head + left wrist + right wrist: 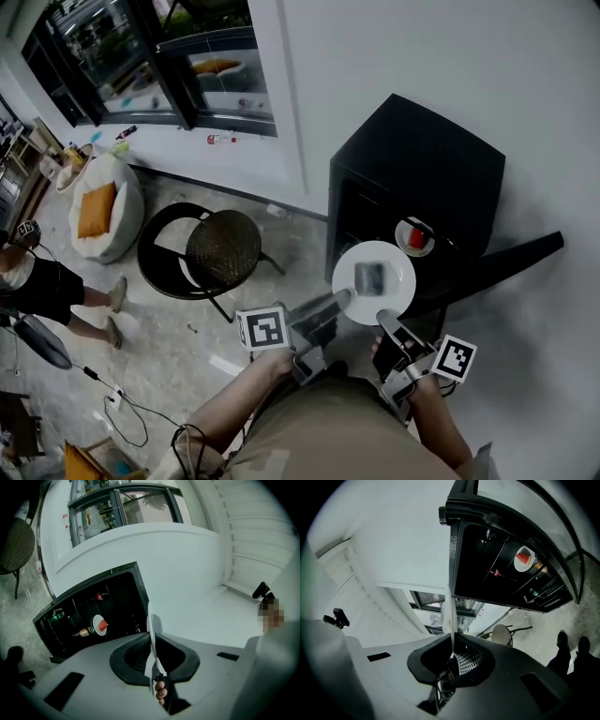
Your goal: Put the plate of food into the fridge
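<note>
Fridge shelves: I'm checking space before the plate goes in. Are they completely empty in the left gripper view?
No, a small plate with red food already sits on a shelf inside the open fridge.

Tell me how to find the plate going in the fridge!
Find the open black fridge by the white wall. Right before it, the left gripper and right gripper pinch a white plate by its rim. Its food is grey; the smaller plate inside holds red food.
</note>
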The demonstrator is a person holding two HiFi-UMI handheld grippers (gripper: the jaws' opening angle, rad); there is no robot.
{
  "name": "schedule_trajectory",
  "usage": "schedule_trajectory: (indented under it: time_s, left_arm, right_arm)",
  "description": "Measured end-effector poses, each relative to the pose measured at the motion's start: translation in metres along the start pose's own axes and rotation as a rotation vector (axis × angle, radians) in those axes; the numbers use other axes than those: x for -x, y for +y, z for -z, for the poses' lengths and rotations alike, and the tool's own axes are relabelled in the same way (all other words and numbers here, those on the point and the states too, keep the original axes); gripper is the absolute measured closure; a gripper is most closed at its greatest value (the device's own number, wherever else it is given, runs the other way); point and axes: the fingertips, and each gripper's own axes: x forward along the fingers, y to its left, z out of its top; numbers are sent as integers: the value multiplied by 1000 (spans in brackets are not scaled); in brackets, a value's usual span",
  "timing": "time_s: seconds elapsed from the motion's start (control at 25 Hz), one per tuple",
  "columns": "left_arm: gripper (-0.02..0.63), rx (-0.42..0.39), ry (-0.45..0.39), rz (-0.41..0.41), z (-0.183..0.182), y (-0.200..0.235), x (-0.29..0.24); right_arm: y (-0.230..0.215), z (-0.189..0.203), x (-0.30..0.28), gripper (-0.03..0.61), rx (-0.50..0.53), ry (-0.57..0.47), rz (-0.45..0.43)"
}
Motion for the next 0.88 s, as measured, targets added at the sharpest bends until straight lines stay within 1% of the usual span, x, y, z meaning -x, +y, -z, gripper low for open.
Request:
schedule_trajectory:
  time_s: [0.12, 0.28, 0.36, 0.44, 0.64, 0.88]
  left_arm:
    - [581, 38, -18, -44, -5, 5, 5]
    - [581, 40, -30, -31, -8, -1, 1]
    - [581, 57, -32, -24, -3, -2, 1]
    - [581, 92, -36, -21, 1, 3, 1]
    - [592, 200, -61, -14, -8, 23, -5]
    - [594, 266, -68, -4, -8, 32, -7]
  right_arm:
    - [2, -2, -10, 551, -7, 15, -4]
    - [5, -3, -11, 549, -43, 13, 14]
    - [0, 1, -4, 549, -50, 8, 21]
    - [-5, 4, -2, 549, -51, 5, 25]
    - [-16, -6, -15, 549, -13, 2, 63]
    - [-19, -6, -17, 549, 12, -9, 115]
